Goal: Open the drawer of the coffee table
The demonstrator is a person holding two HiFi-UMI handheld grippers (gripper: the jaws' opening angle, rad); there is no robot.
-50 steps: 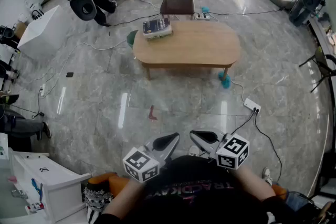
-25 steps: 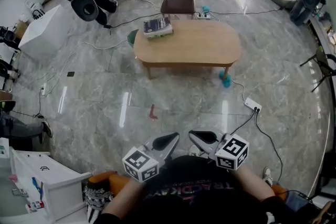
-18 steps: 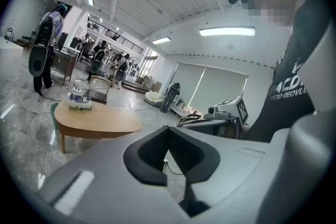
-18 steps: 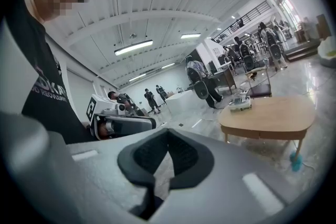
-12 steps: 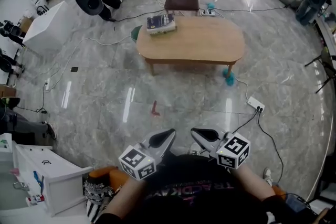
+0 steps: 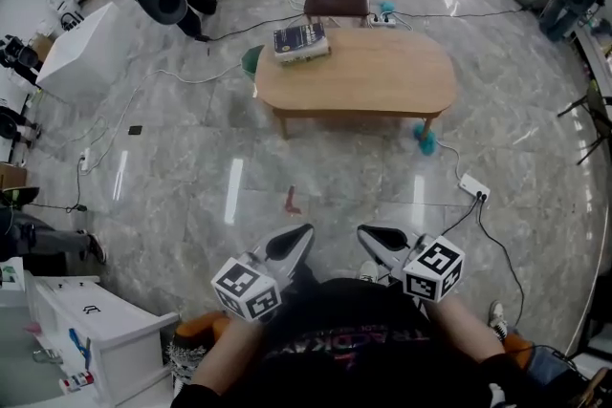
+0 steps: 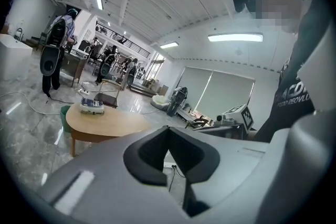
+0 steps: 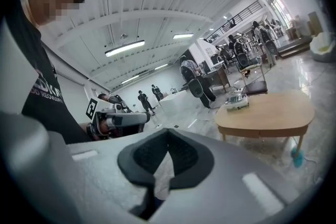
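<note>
The coffee table (image 6: pixel 359 72) is seen well ahead of both grippers, its long axis laid crosswise to them and no drawer made out, while the left gripper (image 6: pixel 285 246) and the right gripper (image 6: pixel 382 244) are held with jaws together on nothing, the right one judged marginally nearer.

Lg open lab: marble flr (image 6: pixel 172 196), loose cables (image 6: pixel 459 15), pwr strip (image 6: pixel 472 187), strip lights (image 7: pixel 235 37).

The head view looks steeply down from above the person's chest, with the desk (image 6: pixel 359 72) well ahead across the floor (image 6: pixel 172 186). Cameras on the left tongs (image 6: pixel 302 232) and right tongs (image 6: pixel 363 232) sit close behind their jaws, facing nearly level. All three views share the distant desk.
</note>
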